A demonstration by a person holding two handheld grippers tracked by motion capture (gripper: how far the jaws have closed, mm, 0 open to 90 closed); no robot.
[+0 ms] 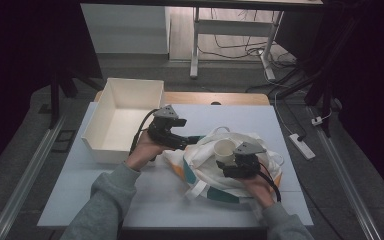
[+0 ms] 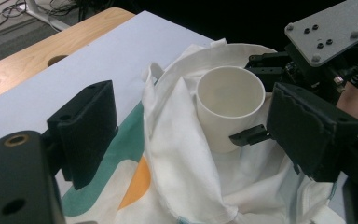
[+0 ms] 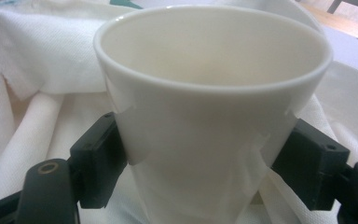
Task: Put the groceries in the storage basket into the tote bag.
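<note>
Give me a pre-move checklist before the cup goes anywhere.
1. Right gripper clamped on both sides of white cup: ok.
2. Cup upright, looks empty: ok.
3. Left gripper open over cloth bag, holding nothing: ok.
4. Bag fabric bunched against cup's base, may snag: not ok.
5. White box open, nothing seen inside: ok.
6. Whether cup's bottom rests on cloth or is lifted: cannot tell.

Cup (image 1: 224,149) on bag (image 1: 205,175); box (image 1: 125,117) left.

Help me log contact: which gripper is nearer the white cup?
Right. The right gripper clamps the white cup; the left gripper is open beside it, over the cloth bag.
</note>
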